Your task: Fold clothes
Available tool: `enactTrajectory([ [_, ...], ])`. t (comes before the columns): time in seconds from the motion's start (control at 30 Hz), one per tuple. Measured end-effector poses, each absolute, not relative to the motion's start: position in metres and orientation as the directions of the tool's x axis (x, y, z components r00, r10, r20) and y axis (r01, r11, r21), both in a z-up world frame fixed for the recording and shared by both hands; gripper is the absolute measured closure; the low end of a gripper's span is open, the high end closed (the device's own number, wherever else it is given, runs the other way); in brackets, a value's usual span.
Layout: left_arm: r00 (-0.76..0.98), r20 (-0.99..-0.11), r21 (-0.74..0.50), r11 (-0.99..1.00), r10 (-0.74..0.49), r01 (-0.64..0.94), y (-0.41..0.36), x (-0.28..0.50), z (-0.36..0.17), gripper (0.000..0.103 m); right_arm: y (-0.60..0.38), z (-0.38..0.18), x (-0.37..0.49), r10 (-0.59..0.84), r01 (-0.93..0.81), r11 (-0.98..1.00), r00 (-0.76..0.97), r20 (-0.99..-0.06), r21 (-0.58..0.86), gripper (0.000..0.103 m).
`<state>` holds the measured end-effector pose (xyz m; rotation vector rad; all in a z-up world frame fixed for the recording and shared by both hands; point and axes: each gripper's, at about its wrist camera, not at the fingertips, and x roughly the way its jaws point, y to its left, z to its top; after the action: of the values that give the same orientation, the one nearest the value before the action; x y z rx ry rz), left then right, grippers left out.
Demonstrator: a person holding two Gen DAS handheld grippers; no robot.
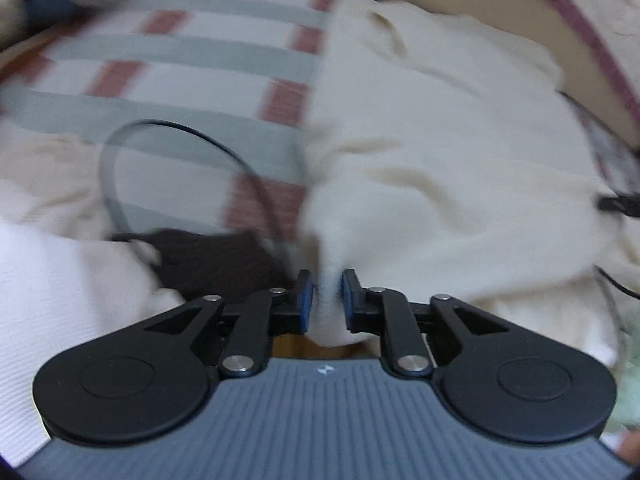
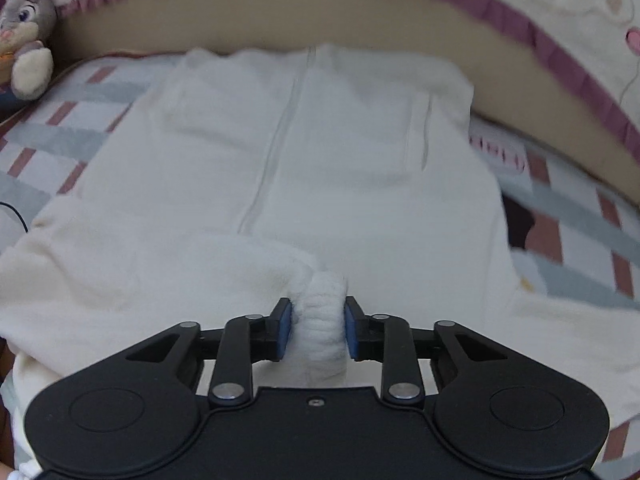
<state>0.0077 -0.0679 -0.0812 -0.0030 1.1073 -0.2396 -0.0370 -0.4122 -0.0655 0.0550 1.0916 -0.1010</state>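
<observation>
- Cream fleece garment (image 2: 304, 152) is spread front-up on the checked bed cover (image 1: 168, 60), zip running down the middle, hem end towards me.
- Left hand-held gripper (image 1: 327, 300) has a thin ridge of that fleece between its blue pads (image 1: 305, 300). I can see slivers of gap on both sides, so I'd call it let go, not pinching. If I lift now, the cloth probably just slides out.
- A black cable (image 1: 120, 184) loops over the cover right beside the left jaws, near a dark brown cloth (image 1: 208, 260). Snagging either one while dragging the fold seems like a real risk.
- Left view is smeared with blur, so edges there are guesswork.
- Right hand-held gripper (image 2: 318, 330) has a fat bunched roll of fleece wedged between its pads, both touching it, so I read that as gripped. It's a thick wad though, could creep loose or pull the fold crooked if one side lets go first.
- Plush bunny (image 2: 28, 28) sits top left, out of the way.
- Writing: a tiny pale mark on the left gripper body (image 1: 322, 370), unreadable. No brand or label I can make out.
</observation>
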Motion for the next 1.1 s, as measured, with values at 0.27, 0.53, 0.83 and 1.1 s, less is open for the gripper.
enactTrajectory([
  [0.27,0.470,-0.829,-0.199,0.945,-0.304,0.260,-0.088,0.017,-0.059,0.062,-0.445,-0.044,-0.042,0.129,0.165,0.950,0.567,-0.814,0.265,0.059],
  [0.53,0.394,-0.884,-0.198,0.964,-0.253,0.176,-0.057,0.000,-0.088,0.053,-0.377,-0.056,-0.026,0.501,-0.218,0.865,0.436,-0.748,0.452,0.058],
  [0.83,0.355,-0.887,-0.202,0.939,-0.296,0.279,-0.074,0.002,-0.103,0.070,-0.232,-0.073,-0.026,0.500,-0.701,0.677,0.218,-0.838,0.222,0.052],
  [1.1,0.478,-0.760,-0.269,0.882,-0.441,0.386,-0.089,0.038,-0.066,0.090,-0.228,-0.077,-0.002,0.440,-0.713,0.695,0.321,-0.839,0.092,0.067],
])
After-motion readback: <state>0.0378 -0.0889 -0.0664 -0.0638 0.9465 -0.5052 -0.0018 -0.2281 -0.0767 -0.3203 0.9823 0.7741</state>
